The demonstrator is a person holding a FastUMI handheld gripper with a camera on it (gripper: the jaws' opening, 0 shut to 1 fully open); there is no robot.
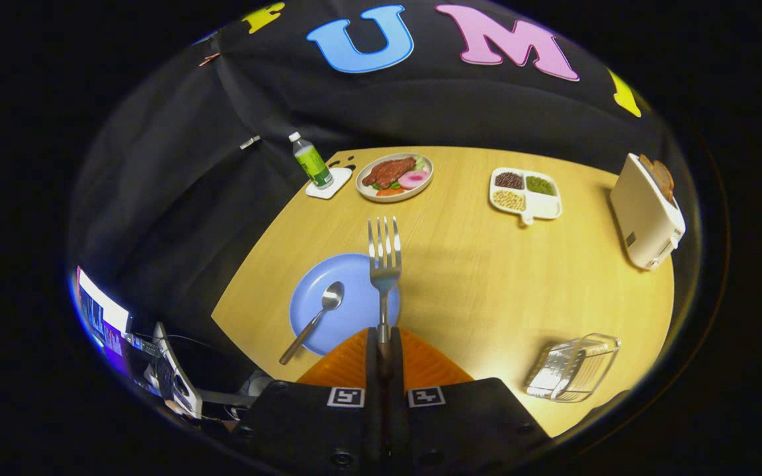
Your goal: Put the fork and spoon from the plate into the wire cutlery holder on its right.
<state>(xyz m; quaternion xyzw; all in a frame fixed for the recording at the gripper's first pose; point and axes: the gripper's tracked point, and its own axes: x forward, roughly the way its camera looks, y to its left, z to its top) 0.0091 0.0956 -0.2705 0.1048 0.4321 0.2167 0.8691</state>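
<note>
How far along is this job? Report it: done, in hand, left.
Done: nothing sits in the wire cutlery holder yet, as far as its wires let me see. In hand: the gripper is shut on the fork, handle pinched between both fingers, tines pointing ahead, lifted above the blue plate. Left: carry the fork right to the holder, then fetch the spoon, which lies on the plate.

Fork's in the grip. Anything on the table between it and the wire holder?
Nothing visible. The hand-held gripper is shut on the fork above the blue plate; bare tabletop lies between there and the wire cutlery holder.
</note>
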